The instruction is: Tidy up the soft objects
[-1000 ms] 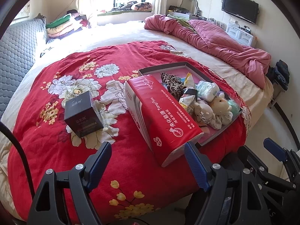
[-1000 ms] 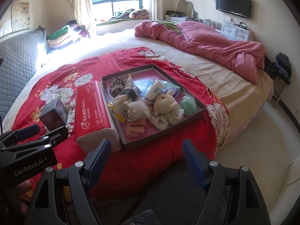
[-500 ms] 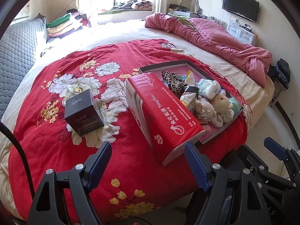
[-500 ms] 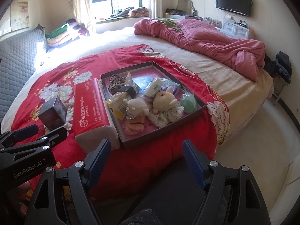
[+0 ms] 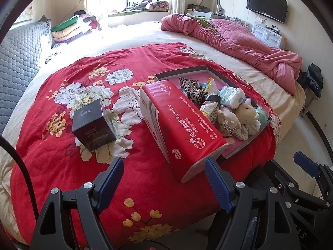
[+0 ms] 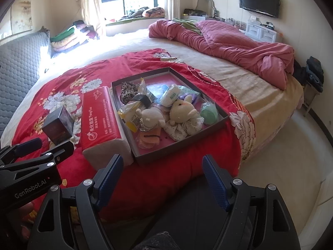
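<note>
Both my grippers hang off the near edge of the bed, jaws wide, nothing between the pads. Left gripper [image 5: 163, 180] and right gripper [image 6: 162, 176] are both tilted down toward the red floral quilt [image 5: 68, 162].

Soft stuff sits piled in the shallow tray [image 6: 183, 149]: two pale plush toys [image 6: 185, 112], a leopard-print fabric piece [image 6: 128, 90], a white wrapped pack [image 6: 171, 95], a green round thing [image 6: 209, 115], and some yellow packets I can't identify.

Key geometry, right wrist view: tray is dead ahead at 12 o'clock, its near corner just above the gap between my jaws. Tray's long axis runs roughly 11-to-5. The plush toys are nearest the centre line.

Left wrist view: tray is off at 1–2 o'clock, and the red tissue pack [image 5: 179, 125] lies between me and it, long axis about 11-to-5, near end almost at my right finger. Tissue pack touches or sits tight against the tray's left wall; I can't tell which. The dark box [image 5: 92, 123] is at 11 o'clock, well apart from both.

My call: right hand is nearer and has the clear line to the plush toys. Left is better placed for the tissue pack, but that's wide; I'd grip across its short axis.
</note>
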`<state>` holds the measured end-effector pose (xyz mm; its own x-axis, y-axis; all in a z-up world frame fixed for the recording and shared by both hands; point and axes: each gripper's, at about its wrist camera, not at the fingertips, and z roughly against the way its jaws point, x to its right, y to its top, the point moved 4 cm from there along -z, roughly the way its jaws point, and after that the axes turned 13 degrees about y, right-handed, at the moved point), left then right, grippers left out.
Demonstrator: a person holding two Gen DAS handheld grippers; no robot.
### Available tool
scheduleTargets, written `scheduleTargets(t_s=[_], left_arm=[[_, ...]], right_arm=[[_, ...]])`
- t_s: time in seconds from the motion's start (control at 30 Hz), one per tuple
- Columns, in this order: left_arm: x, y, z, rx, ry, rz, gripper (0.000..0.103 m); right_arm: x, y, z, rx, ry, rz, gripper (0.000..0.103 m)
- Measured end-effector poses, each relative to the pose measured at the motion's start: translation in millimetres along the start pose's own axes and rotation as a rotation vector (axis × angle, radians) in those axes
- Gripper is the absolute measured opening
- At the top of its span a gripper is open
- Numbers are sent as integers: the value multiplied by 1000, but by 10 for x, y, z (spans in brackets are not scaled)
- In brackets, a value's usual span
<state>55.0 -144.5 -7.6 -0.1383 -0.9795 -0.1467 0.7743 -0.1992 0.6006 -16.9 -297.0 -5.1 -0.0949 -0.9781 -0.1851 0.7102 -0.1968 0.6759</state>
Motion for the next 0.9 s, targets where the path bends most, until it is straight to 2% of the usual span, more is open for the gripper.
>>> scheduleTargets(t_s=[0.8,0.9], left_arm=[[-30,-87,-126,-33,14,-8,79],[-211,-105,-182,-57,-66,57,79]], right_arm=[[12,36,9,8,6,-14,79],[-105,184,-7,28,-3,15,79]])
